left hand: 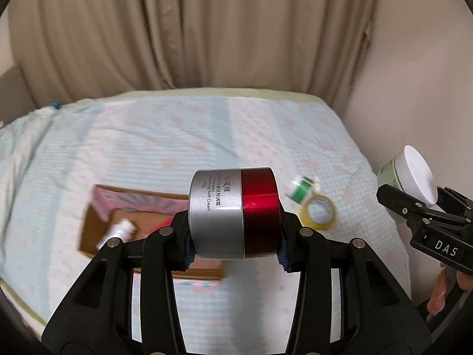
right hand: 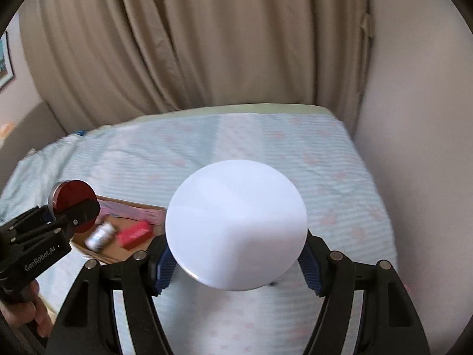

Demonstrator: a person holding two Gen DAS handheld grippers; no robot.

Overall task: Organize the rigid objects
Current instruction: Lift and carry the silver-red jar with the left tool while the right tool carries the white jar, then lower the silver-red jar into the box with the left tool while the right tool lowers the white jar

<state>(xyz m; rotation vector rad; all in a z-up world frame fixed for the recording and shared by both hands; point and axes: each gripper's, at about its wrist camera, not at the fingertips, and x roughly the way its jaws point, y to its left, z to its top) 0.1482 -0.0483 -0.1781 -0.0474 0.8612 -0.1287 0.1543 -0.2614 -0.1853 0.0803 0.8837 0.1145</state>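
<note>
My left gripper (left hand: 235, 236) is shut on a silver cream jar with a red lid (left hand: 233, 213), held on its side above the bed; the jar also shows in the right wrist view (right hand: 74, 204). My right gripper (right hand: 236, 261) is shut on a pale green jar with a white lid (right hand: 236, 226), its lid facing the camera; the jar also shows at the right of the left wrist view (left hand: 414, 177). An open cardboard box (left hand: 97, 230) lies on the bed below the left gripper, with a small white bottle (left hand: 118, 232) and a red box (right hand: 136, 233) inside.
A yellow tape roll (left hand: 320, 211) and a green tape roll (left hand: 303, 189) lie on the light blue bedspread (left hand: 177, 136) right of the box. A beige curtain (left hand: 192, 29) hangs behind the bed and a wall (left hand: 419, 74) runs along its right side.
</note>
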